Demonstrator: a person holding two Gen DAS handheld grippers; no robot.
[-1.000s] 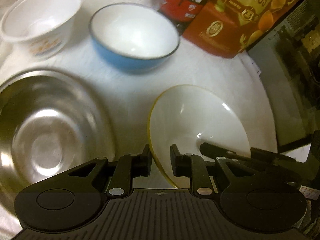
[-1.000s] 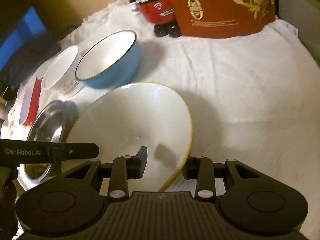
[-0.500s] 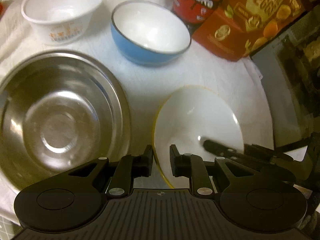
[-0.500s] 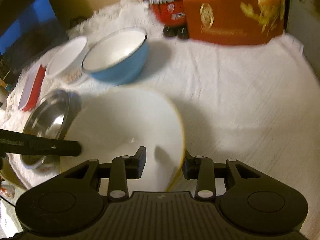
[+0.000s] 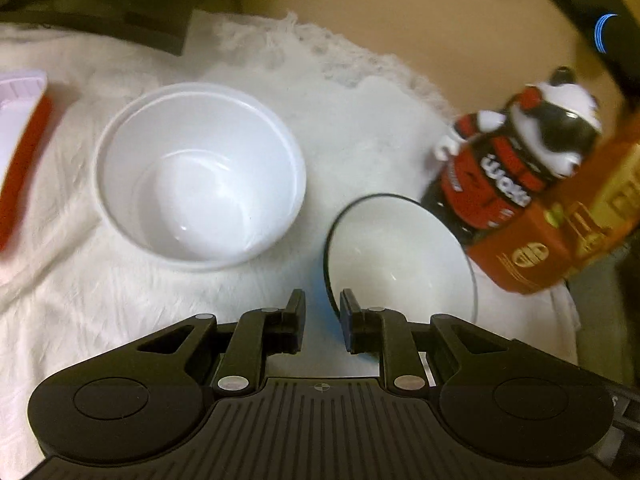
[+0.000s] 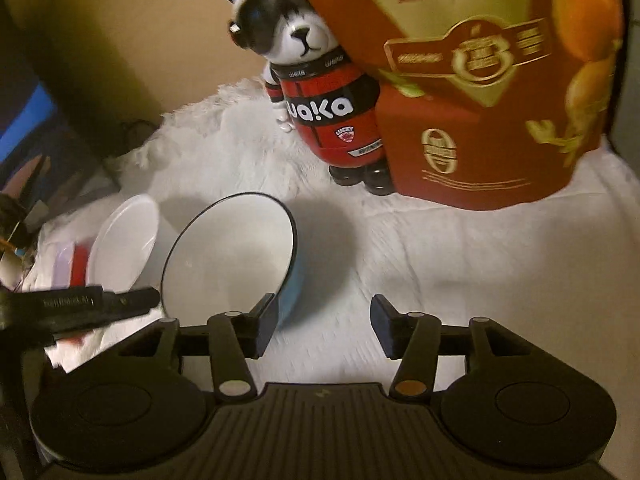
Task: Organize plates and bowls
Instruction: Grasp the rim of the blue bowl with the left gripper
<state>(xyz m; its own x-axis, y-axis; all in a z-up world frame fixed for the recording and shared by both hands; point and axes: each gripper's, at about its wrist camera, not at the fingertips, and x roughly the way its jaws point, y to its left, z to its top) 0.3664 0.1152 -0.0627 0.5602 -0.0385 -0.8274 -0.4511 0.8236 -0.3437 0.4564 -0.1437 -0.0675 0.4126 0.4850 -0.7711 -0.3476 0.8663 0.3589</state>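
Note:
A blue bowl (image 5: 400, 256) with a white inside and dark rim sits on the white cloth; it also shows in the right wrist view (image 6: 232, 256). My left gripper (image 5: 322, 312) straddles its near rim with a narrow gap between the fingers, not clamped. A white plastic bowl (image 5: 200, 176) stands to its left, also in the right wrist view (image 6: 120, 256). My right gripper (image 6: 323, 320) is open and empty, its left finger by the blue bowl's right side. The left gripper's finger (image 6: 100, 304) shows at the bowl's left rim.
A panda figure in a red jersey (image 6: 324, 96) and a red and gold egg box (image 6: 492, 80) stand behind the bowls. A red and white container (image 5: 20, 132) lies at the far left. The cloth's frayed edge (image 5: 320, 48) runs along the back.
Both grippers moved forward from the yellow-rimmed plate and the steel plate, which are out of view. The right gripper let go of the plate and opened wide. The left gripper now straddles the blue bowl's rim.

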